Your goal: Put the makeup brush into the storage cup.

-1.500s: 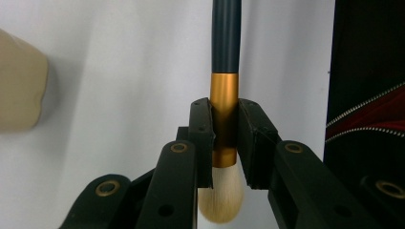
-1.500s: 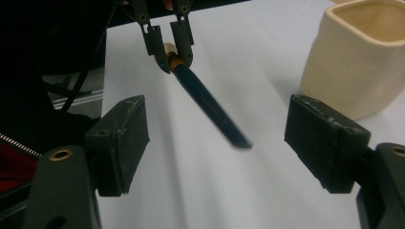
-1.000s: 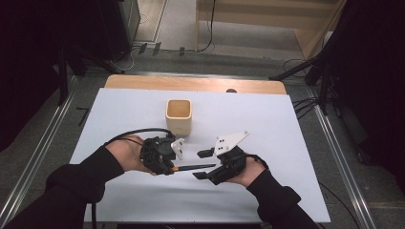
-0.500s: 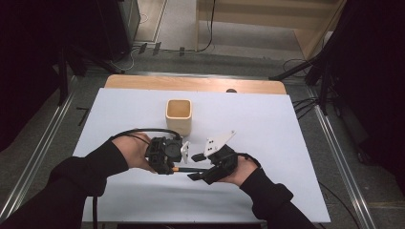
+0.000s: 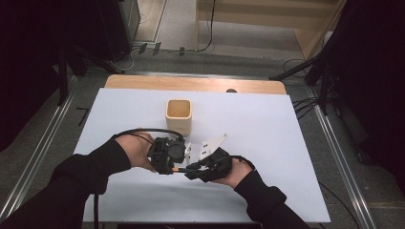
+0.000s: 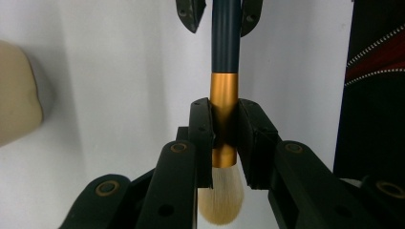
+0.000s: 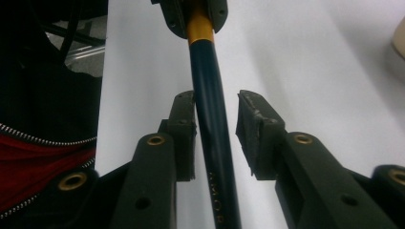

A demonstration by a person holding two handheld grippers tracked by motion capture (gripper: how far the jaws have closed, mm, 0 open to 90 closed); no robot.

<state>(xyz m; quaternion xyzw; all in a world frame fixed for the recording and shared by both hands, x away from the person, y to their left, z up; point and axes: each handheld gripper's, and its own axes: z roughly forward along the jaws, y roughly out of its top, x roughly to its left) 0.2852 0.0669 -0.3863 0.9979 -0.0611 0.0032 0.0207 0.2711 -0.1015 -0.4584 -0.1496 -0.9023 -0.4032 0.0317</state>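
The left gripper (image 6: 224, 138) is clamped on the gold ferrule of a makeup brush (image 6: 224, 90) held low over the white table (image 5: 286, 143). The right gripper (image 7: 216, 138) has just been closing around the dark handle; a gap remains on one side, so it is not yet gripping. It should probably close squarely before the left lets go. Beyond stands the tan holder cup (image 5: 178, 117).

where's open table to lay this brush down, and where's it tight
Bare white table lies right of the wooden cup and left of it toward the table's edge. It is crowded just below the cup, where both tongs meet on the brush.
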